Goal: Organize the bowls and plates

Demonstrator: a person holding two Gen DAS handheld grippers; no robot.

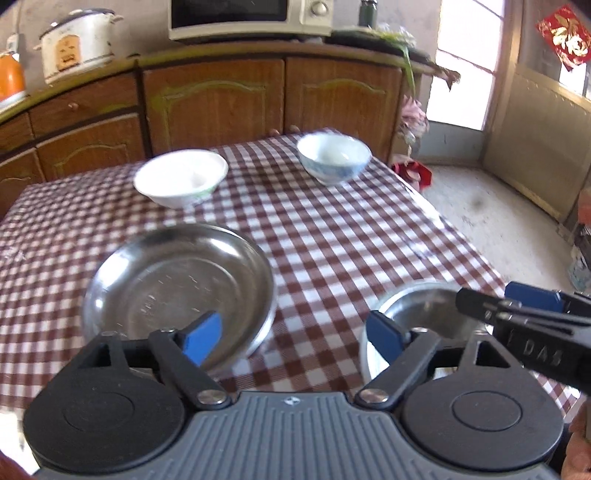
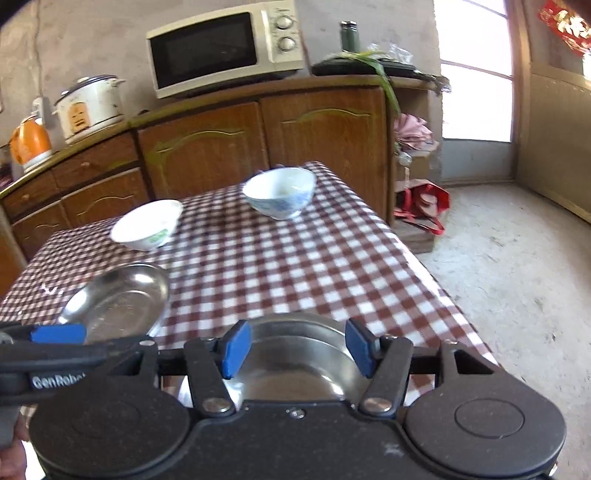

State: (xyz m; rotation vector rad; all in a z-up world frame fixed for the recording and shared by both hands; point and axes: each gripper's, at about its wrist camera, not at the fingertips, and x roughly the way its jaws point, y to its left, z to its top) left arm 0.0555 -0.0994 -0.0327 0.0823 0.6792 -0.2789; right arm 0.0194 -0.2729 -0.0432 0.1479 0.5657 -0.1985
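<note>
Left wrist view: my left gripper [image 1: 293, 338], spread and empty, has the round steel plate [image 1: 177, 288] lower left; my right gripper [image 2: 295, 347], spread, straddles the steel bowl [image 2: 295, 365].

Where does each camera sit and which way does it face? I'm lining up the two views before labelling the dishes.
Left wrist: on the left gripper, facing down and forward over the steel plate; its own open fingers show, and the right gripper enters from the right.
Right wrist: on the right gripper, facing the steel bowl below; its own open fingers show, and the left gripper enters at the left edge.
Shared: the white bowl, blue-patterned bowl, checked tablecloth, cabinets and microwave.
</note>
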